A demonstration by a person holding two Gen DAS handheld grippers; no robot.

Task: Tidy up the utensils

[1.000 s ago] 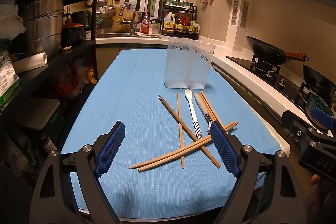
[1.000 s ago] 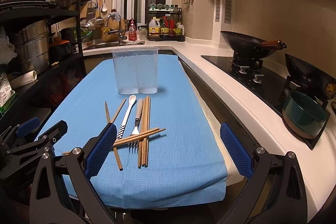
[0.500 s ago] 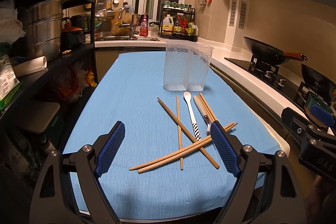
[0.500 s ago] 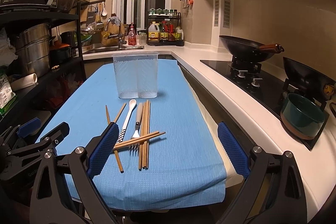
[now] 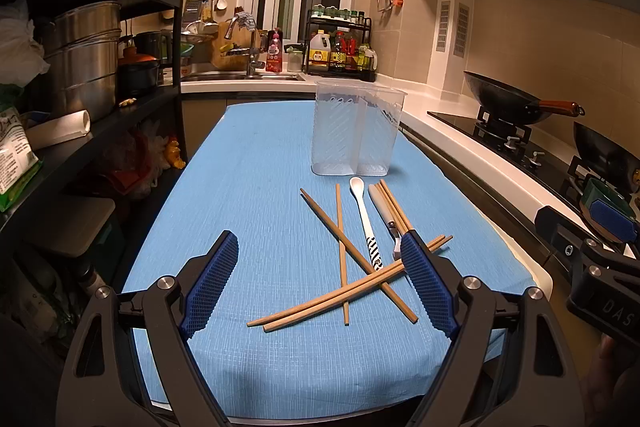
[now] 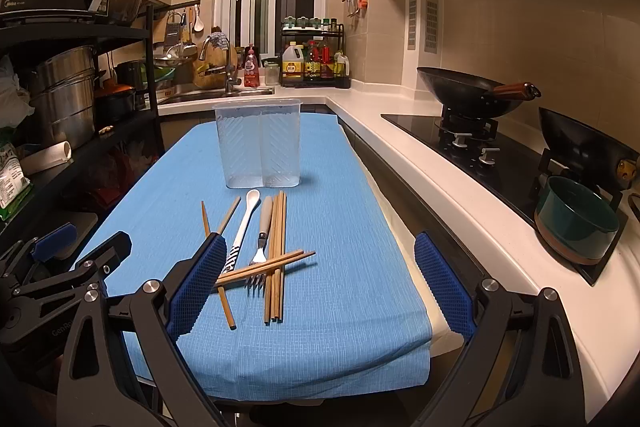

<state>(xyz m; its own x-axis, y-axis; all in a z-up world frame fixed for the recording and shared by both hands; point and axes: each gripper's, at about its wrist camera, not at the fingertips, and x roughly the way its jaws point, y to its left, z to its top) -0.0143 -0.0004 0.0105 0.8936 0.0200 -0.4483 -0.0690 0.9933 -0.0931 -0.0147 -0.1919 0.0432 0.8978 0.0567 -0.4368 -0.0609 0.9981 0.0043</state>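
1. I hold my left claw (image 5: 316, 283) above the near edge of the worktop (image 5: 248, 187), jaws spread wide with nothing between the pads.
2. I hold my right claw (image 6: 320, 279) likewise: jaws wide apart, nothing gripped, angled down toward the pile.
3. The utensils lie loose on the blue cloth, between the claws and the holder: crossed chopsticks (image 6: 276, 255), a white spoon (image 5: 362, 213) with a striped handle, and a fork (image 6: 262, 239) with its tines facing me.
4. The clear divided holder (image 6: 258, 143) stands upright just beyond the pile and appears empty; its two compartments probably allow sorting by type.
5. In my judgement, no sorting is done yet. The crossed chopsticks overlap the fork, so I should lift the top pieces first.
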